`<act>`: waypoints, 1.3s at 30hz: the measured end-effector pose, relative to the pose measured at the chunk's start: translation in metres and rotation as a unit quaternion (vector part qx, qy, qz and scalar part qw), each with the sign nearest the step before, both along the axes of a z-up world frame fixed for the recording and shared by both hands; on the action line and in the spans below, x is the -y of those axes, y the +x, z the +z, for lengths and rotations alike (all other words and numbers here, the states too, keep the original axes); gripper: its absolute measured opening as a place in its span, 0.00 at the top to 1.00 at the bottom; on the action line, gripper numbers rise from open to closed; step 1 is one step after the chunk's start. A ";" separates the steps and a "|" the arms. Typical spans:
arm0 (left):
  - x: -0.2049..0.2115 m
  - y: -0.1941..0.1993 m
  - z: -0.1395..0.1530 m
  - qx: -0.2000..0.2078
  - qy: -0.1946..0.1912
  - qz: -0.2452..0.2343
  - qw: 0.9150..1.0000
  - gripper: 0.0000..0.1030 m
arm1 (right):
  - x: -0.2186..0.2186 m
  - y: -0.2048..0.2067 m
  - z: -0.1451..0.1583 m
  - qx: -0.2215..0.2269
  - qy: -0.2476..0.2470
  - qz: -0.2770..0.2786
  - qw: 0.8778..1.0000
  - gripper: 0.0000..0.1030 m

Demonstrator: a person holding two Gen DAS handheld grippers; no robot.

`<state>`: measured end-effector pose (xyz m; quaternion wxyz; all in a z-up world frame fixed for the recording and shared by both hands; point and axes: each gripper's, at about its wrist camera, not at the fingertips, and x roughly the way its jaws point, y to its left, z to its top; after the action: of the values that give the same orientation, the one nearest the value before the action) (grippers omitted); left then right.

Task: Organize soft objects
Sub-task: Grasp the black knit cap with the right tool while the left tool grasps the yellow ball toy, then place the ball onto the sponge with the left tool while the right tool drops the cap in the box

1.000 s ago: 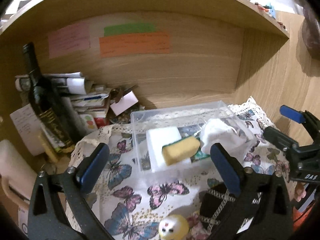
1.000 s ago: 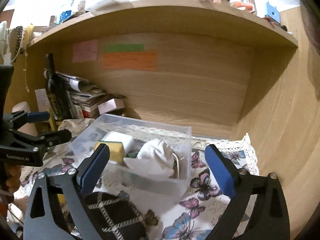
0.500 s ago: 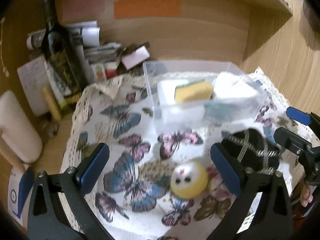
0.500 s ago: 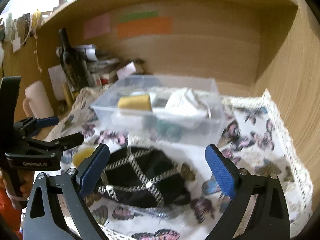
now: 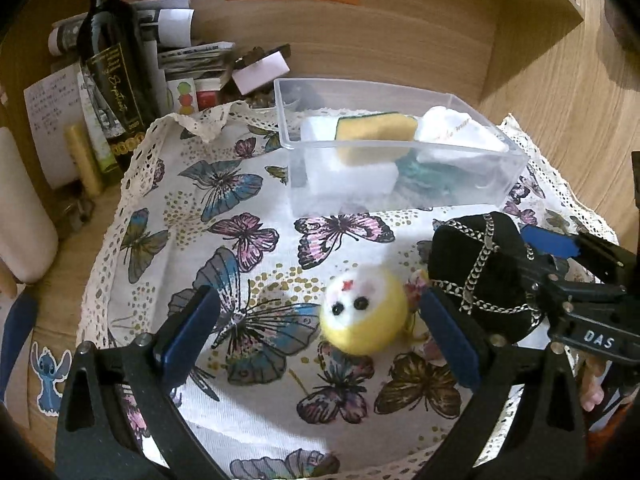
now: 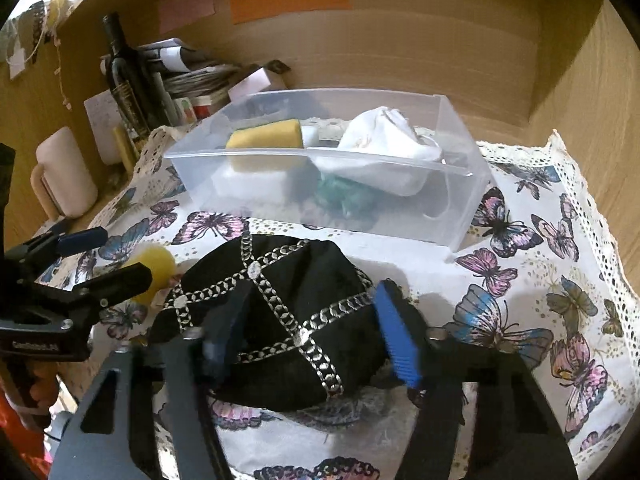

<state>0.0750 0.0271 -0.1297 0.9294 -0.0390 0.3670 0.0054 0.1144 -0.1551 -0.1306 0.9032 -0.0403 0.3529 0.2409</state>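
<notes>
A yellow plush ball [image 5: 362, 316] with a white face lies on the butterfly cloth [image 5: 224, 200]. It sits between the fingers of my open left gripper [image 5: 316, 328], close to the right finger and touched by neither pad. A black cap [image 6: 280, 300] crossed with silver chains lies to its right. My right gripper [image 6: 310, 334] straddles the cap, its jaws closing with both pads pressed into the fabric. Behind stands a clear plastic box [image 6: 460, 216] holding a yellow sponge [image 6: 264, 140], a white block and a white pouch [image 6: 384, 140]. In the left wrist view I see the cap [image 5: 480, 264], the right gripper [image 5: 536, 256] and the box [image 5: 400, 146].
A dark wine bottle [image 5: 112, 60], stacked papers [image 5: 192, 60] and a cream mug [image 6: 64, 176] crowd the back left. Wooden walls close the back and right of the alcove. The lace-edged cloth ends near the left desk edge.
Both grippers have come down toward the cloth. The ball now lies between the left fingers. The right jaws have narrowed from wide apart onto the black cap.
</notes>
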 end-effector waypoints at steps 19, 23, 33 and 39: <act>0.009 0.003 0.000 -0.009 -0.031 -0.042 0.999 0.59 | 0.008 -0.006 0.034 0.063 0.030 -0.017 0.997 0.88; 0.004 0.001 0.008 0.003 -0.027 -0.034 0.999 0.59 | 0.010 -0.005 0.046 0.080 0.039 -0.021 0.996 0.88; -0.009 0.004 0.050 0.064 -0.016 -0.016 0.998 0.59 | 0.024 0.010 0.076 0.122 0.057 -0.048 0.990 0.88; -0.009 0.022 0.073 0.092 -0.004 -0.016 0.996 0.59 | 0.023 0.025 0.099 0.154 0.053 -0.055 0.985 0.88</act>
<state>0.0968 0.0361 -0.0566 0.9591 -0.0370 0.2802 -0.0141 0.1398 -0.1777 -0.0316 0.9595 -0.0094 0.1979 0.2004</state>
